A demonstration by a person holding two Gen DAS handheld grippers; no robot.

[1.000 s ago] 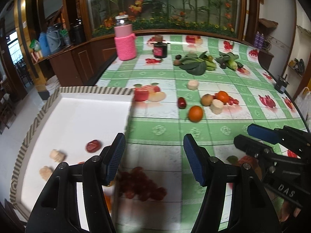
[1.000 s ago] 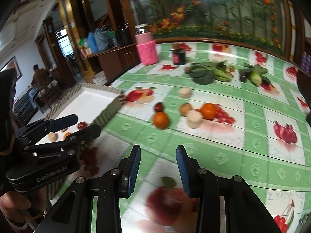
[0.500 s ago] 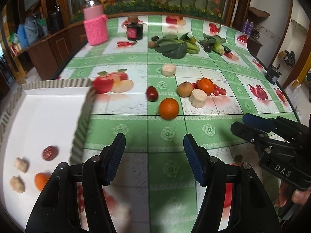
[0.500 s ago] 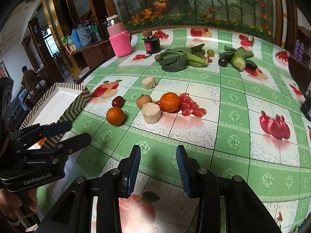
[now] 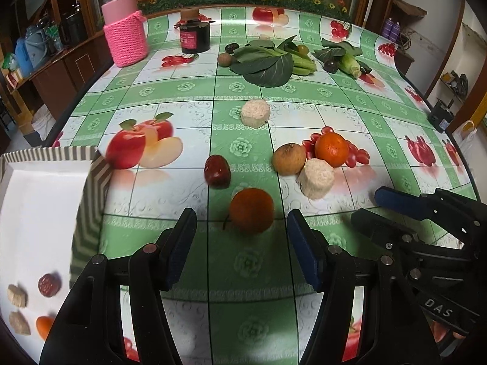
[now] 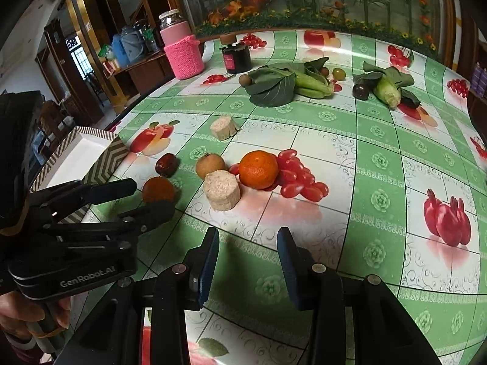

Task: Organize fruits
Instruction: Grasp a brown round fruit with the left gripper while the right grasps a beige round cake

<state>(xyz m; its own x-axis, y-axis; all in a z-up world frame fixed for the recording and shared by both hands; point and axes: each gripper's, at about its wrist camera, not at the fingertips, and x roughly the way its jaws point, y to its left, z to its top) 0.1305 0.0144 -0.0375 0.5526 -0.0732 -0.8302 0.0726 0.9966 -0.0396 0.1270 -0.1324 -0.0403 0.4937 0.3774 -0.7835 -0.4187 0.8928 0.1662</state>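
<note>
My left gripper (image 5: pixel 240 231) is open, its jaws on either side of and just short of an orange (image 5: pixel 251 210) on the green tablecloth. Beyond lie a red date (image 5: pixel 216 171), a brown round fruit (image 5: pixel 288 158), a second orange (image 5: pixel 331 149) and two pale cut chunks (image 5: pixel 316 178), (image 5: pixel 255 113). The white tray (image 5: pixel 36 213) at left holds a date (image 5: pixel 49 284), pale chunks and an orange. My right gripper (image 6: pixel 248 243) is open and empty, short of the pale chunk (image 6: pixel 221 190) and orange (image 6: pixel 258 169). The left gripper (image 6: pixel 146 197) shows there around the near orange (image 6: pixel 158 189).
Leafy greens (image 5: pixel 268 60), corn (image 5: pixel 350 64), small dark fruits, a black jar (image 5: pixel 195 36) and a pink-sleeved jar (image 5: pixel 124 27) stand at the table's far side. A small black device (image 5: pixel 439 115) sits at the right edge. The right gripper (image 5: pixel 426 225) is close on the right.
Both grippers have moved forward and rightward from the tray toward the fruit cluster. The left gripper now straddles the near orange. Both stayed open.
</note>
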